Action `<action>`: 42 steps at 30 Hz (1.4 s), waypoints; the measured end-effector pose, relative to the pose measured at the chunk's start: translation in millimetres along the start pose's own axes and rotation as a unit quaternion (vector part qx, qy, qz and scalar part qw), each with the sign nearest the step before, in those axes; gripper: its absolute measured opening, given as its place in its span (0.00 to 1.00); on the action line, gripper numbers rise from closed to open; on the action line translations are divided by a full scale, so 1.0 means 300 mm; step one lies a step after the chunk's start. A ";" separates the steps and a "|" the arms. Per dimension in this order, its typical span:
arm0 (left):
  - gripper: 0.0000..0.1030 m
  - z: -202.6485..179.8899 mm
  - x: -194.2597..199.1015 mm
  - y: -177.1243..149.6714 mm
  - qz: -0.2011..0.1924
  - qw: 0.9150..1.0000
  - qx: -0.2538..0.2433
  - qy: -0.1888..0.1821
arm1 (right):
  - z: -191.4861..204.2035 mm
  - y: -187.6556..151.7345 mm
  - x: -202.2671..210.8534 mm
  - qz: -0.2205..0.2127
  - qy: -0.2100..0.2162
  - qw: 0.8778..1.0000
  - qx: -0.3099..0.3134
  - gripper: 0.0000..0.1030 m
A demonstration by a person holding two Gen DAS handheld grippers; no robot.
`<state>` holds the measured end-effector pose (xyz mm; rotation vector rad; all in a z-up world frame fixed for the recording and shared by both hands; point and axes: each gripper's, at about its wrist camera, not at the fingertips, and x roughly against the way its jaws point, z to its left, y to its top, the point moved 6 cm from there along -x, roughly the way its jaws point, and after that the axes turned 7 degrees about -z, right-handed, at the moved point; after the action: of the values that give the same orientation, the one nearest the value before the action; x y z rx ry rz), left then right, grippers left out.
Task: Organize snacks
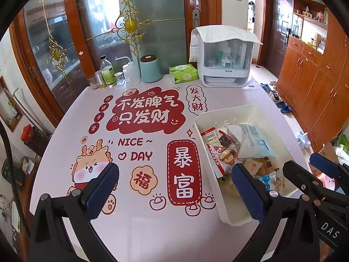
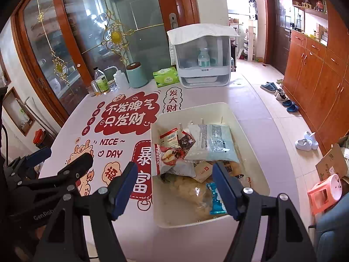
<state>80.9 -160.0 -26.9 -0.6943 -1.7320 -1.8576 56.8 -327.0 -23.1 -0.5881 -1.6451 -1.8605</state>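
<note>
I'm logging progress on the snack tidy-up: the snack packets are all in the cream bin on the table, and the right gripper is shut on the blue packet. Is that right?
Not quite. The snack packets do lie in the cream bin, but the right gripper is open and holds nothing; the blue packet lies loose in the bin between its spread fingers. The right wrist view shows this.

Printed table mat (image 1: 141, 118) carries red Chinese characters and "NICE DAY". At its far edge: teal canister (image 1: 150, 68), green tissue box (image 1: 182, 73), several bottles (image 1: 107, 71), a cloth-topped white storage cabinet (image 1: 224, 63). Slippers (image 2: 269, 86) lie along the wooden cupboards (image 2: 316, 83). Pink stool (image 2: 326, 193) stands on the floor.
</note>
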 end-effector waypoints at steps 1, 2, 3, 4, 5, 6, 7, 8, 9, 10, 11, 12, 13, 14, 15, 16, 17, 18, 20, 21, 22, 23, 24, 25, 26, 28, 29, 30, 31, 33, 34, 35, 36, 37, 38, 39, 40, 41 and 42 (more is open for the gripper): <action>1.00 0.000 0.001 -0.001 0.000 1.000 0.000 0.000 | 0.001 0.000 0.000 0.000 0.000 1.000 0.000 0.70; 1.00 0.001 0.000 0.000 0.000 1.000 0.000 0.000 | 0.002 -0.002 0.001 0.000 0.000 1.000 0.000 0.70; 1.00 0.002 0.001 -0.001 0.001 1.000 0.000 0.000 | 0.003 -0.002 0.002 0.000 0.000 1.000 0.001 0.70; 1.00 0.004 0.001 -0.004 0.001 1.000 0.001 0.000 | 0.003 -0.002 0.002 -0.001 0.000 1.000 0.002 0.70; 1.00 0.004 0.001 -0.004 0.001 1.000 0.000 0.000 | 0.003 -0.003 0.001 0.000 0.000 1.000 0.001 0.70; 1.00 0.004 0.001 -0.005 0.002 1.000 0.000 0.000 | 0.003 -0.003 0.001 0.000 0.000 1.000 0.000 0.70; 1.00 0.006 0.003 -0.008 0.002 1.000 0.000 0.000 | 0.003 -0.003 0.002 -0.001 0.000 1.000 0.000 0.70; 1.00 0.006 0.005 -0.010 0.003 1.000 0.000 0.000 | 0.003 -0.003 0.000 0.000 0.000 1.000 0.000 0.70; 1.00 0.006 0.003 -0.008 0.002 1.000 0.000 0.000 | 0.003 -0.003 0.001 0.000 -0.001 1.000 0.000 0.70; 1.00 0.005 0.003 -0.007 0.001 1.000 0.000 0.000 | 0.003 -0.002 0.002 0.000 -0.001 1.000 0.001 0.70; 1.00 0.005 0.005 -0.009 0.001 1.000 0.000 0.000 | 0.003 -0.003 0.002 0.000 -0.001 1.000 0.000 0.70; 1.00 0.005 0.005 -0.009 0.002 1.000 -0.001 0.001 | 0.003 -0.003 0.002 0.000 -0.001 1.000 0.000 0.70; 1.00 0.004 0.002 -0.006 0.002 1.000 0.000 0.001 | 0.003 -0.003 0.003 0.000 -0.002 1.000 0.000 0.70; 1.00 0.003 0.002 -0.006 0.002 1.000 0.001 0.000 | 0.002 -0.003 0.003 0.000 -0.002 1.000 0.000 0.70; 1.00 0.002 0.002 -0.006 0.002 1.000 0.000 0.001 | 0.002 -0.003 0.004 0.001 -0.002 1.000 -0.001 0.70; 1.00 0.002 0.003 -0.011 0.002 1.000 0.000 0.001 | 0.000 -0.006 0.008 0.000 -0.002 1.000 -0.001 0.70; 1.00 0.001 0.003 -0.010 0.002 1.000 0.000 0.001 | -0.003 -0.007 0.010 0.000 -0.003 1.000 -0.002 0.70; 1.00 0.001 0.003 -0.011 0.002 1.000 0.000 0.001 | -0.004 -0.007 0.010 0.000 -0.002 1.000 -0.001 0.70; 1.00 -0.001 0.002 -0.009 0.003 1.000 0.000 0.001 | -0.005 -0.007 0.010 0.001 -0.002 1.000 -0.001 0.70; 1.00 -0.002 0.002 -0.010 0.003 1.000 0.000 0.001 | -0.007 -0.009 0.011 0.001 -0.003 1.000 -0.002 0.70; 1.00 -0.003 0.002 -0.009 0.003 1.000 0.000 0.001 | -0.008 -0.010 0.013 0.002 -0.004 1.000 -0.002 0.70; 1.00 -0.003 0.001 -0.008 0.003 1.000 0.000 0.001 | -0.010 -0.010 0.011 0.002 -0.004 1.000 -0.002 0.70; 1.00 -0.004 0.002 -0.009 0.003 1.000 0.000 0.001 | -0.010 -0.010 0.011 0.003 -0.004 1.000 -0.003 0.70; 1.00 -0.003 0.003 -0.009 0.003 1.000 0.000 0.001 | -0.010 -0.010 0.011 0.003 -0.004 1.000 -0.003 0.70; 1.00 -0.005 0.001 -0.006 0.003 1.000 0.001 0.002 | -0.011 -0.011 0.013 0.003 -0.004 1.000 -0.003 0.70; 1.00 -0.006 0.000 -0.004 0.003 1.000 0.001 0.002 | -0.013 -0.013 0.013 0.003 -0.004 1.000 -0.004 0.70; 1.00 -0.008 0.003 -0.010 0.003 1.000 0.000 0.002 | -0.012 -0.012 0.013 0.003 -0.004 1.000 -0.003 0.70; 1.00 -0.008 0.005 -0.015 0.004 1.000 0.000 0.001 | -0.012 -0.011 0.012 0.003 -0.005 1.000 -0.003 0.70; 1.00 -0.011 0.006 -0.021 0.004 1.000 -0.001 0.000 | -0.014 -0.012 0.014 0.003 -0.005 1.000 -0.004 0.70; 1.00 -0.012 0.012 -0.033 0.005 1.000 -0.003 -0.001 | -0.014 -0.011 0.014 0.003 -0.005 1.000 -0.004 0.70; 1.00 -0.016 0.008 -0.031 0.005 1.000 -0.003 -0.001 | -0.013 -0.009 0.013 0.003 -0.004 1.000 -0.004 0.70; 1.00 -0.017 0.009 -0.036 0.006 1.000 -0.004 -0.002 | -0.013 -0.008 0.012 0.003 -0.004 1.000 -0.003 0.70; 1.00 -0.018 0.010 -0.038 0.006 1.000 -0.004 -0.002 | -0.018 -0.011 0.013 0.003 -0.005 1.000 -0.004 0.70; 1.00 -0.020 0.009 -0.039 0.007 1.000 -0.005 -0.002 | -0.019 -0.013 0.015 0.003 -0.006 1.000 -0.005 0.70; 1.00 -0.022 0.009 -0.042 0.009 1.000 -0.006 -0.004 | -0.022 -0.019 0.016 0.003 -0.007 1.000 -0.006 0.70; 1.00 -0.021 0.011 -0.046 0.010 1.000 -0.007 -0.006 | -0.024 -0.023 0.017 0.003 -0.008 1.000 -0.008 0.70; 1.00 -0.020 0.015 -0.052 0.011 1.000 -0.008 -0.007 | -0.027 -0.025 0.020 0.002 -0.008 1.000 -0.010 0.70; 1.00 -0.020 0.011 -0.045 0.012 1.000 -0.009 -0.008 | -0.027 -0.029 0.020 0.002 -0.009 1.000 -0.011 0.70; 0.99 -0.018 0.010 -0.045 0.013 1.000 -0.010 -0.009 | -0.030 -0.033 0.023 0.002 -0.010 1.000 -0.012 0.70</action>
<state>69.5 -164.5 -35.0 -0.7388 -1.7103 -1.8584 45.6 -336.1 -27.0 -0.6216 -1.6356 -1.8791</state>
